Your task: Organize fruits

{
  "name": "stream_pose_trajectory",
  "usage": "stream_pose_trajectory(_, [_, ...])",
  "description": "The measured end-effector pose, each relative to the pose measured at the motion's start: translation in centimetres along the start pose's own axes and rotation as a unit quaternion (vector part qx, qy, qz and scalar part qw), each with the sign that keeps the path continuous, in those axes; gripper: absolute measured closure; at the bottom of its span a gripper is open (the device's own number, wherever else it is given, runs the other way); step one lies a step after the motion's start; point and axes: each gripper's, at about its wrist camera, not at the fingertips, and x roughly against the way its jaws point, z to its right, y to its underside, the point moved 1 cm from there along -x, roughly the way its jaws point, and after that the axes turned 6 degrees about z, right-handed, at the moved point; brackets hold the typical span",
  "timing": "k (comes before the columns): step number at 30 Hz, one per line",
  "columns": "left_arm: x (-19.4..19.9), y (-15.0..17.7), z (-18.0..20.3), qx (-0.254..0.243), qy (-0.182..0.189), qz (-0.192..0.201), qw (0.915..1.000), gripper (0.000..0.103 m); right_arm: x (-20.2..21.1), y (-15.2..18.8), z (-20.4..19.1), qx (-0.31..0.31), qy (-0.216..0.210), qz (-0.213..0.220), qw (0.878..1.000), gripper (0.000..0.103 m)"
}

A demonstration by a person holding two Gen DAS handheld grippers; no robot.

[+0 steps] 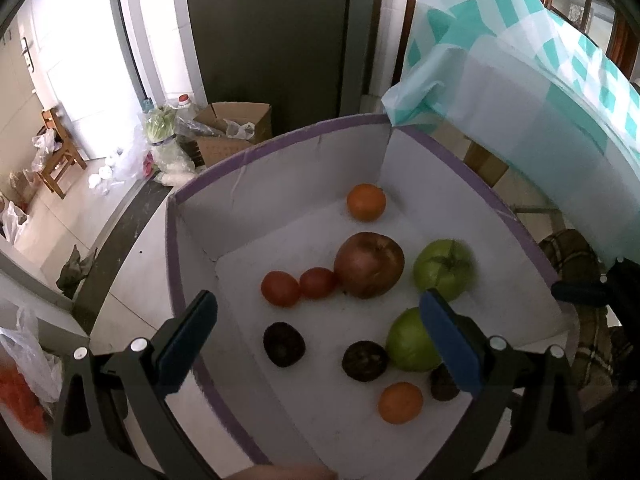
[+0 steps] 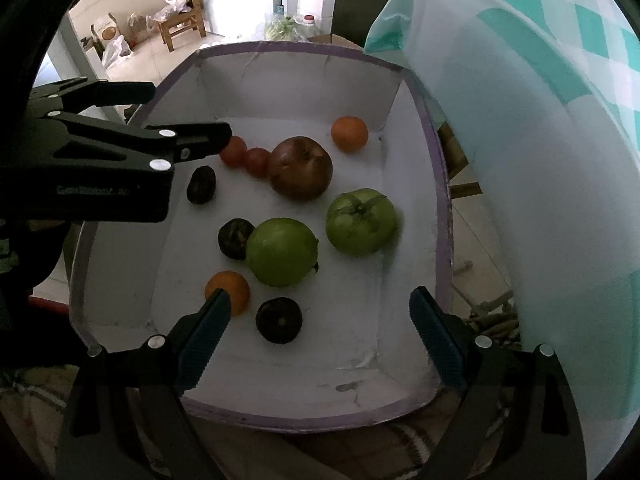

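Observation:
A white box with a purple rim (image 1: 280,140) (image 2: 442,216) holds the fruit. Inside lie a big brownish-red apple (image 1: 369,265) (image 2: 301,168), two small red tomatoes (image 1: 280,288) (image 2: 233,151), two green fruits (image 1: 442,269) (image 2: 361,221) (image 2: 281,251), two oranges (image 1: 366,201) (image 2: 349,133) (image 1: 401,402) (image 2: 229,289) and three dark round fruits (image 1: 284,344) (image 2: 279,319) (image 2: 235,238). My left gripper (image 1: 318,330) is open and empty above the box's near left side; it also shows in the right wrist view (image 2: 188,120). My right gripper (image 2: 320,320) is open and empty over the box's near end.
A teal-and-white checked cloth (image 1: 532,80) (image 2: 540,140) hangs to the right of the box. On the tiled floor beyond are cardboard boxes (image 1: 236,128), plastic bags and a wooden chair (image 1: 56,148) (image 2: 184,12). A plaid fabric (image 1: 576,256) lies under the box.

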Motion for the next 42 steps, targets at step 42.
stream_pose_trajectory(42, [-0.1, -0.9, 1.5, -0.04, -0.017, -0.005, 0.999, 0.001, 2.0, 0.3, -0.1, 0.009, -0.001, 0.035, 0.999, 0.015])
